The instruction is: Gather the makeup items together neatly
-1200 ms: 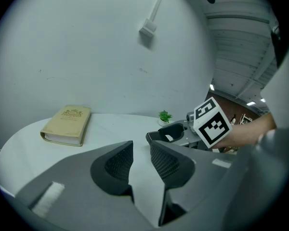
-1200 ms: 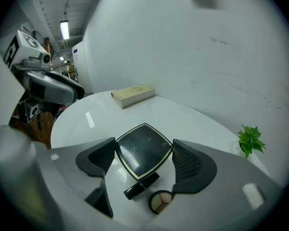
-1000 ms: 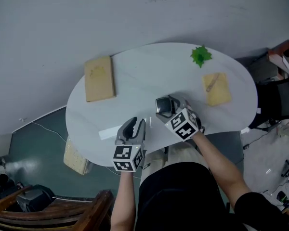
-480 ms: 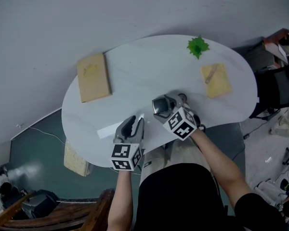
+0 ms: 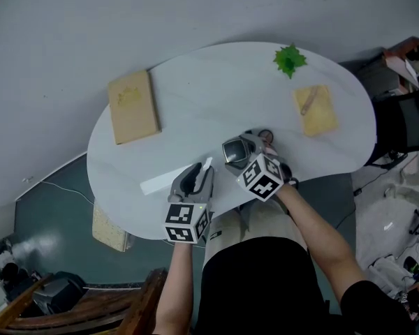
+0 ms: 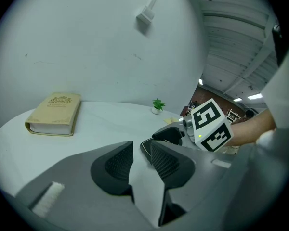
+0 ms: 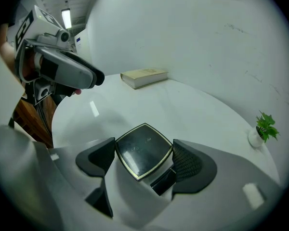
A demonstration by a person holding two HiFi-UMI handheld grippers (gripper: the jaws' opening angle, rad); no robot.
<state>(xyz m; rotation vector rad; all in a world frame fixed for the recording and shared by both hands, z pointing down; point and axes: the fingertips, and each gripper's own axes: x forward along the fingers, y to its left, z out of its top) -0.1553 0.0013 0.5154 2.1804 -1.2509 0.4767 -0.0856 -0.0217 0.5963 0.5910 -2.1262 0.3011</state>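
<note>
- Right gripper [image 7: 144,147] is clamping the square black compact [image 7: 140,157] and has been sinking toward the table [image 5: 195,110], so the black tube [image 7: 164,181] is now lying just beside it.
- Left gripper [image 6: 140,159] is hanging open and empty, lower too.
- Gathering is looking close: one compact, one tube, one round pan [image 5: 265,135] nearby.
- Also counting one tan book [image 5: 132,106], one tan pad [image 5: 315,109], one plant [image 5: 289,58].

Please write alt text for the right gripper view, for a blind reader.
The right tongs grip a square black compact with a gold rim over a white table. Behind are a tan book and a small green plant; the left tongs show at upper left.
</note>
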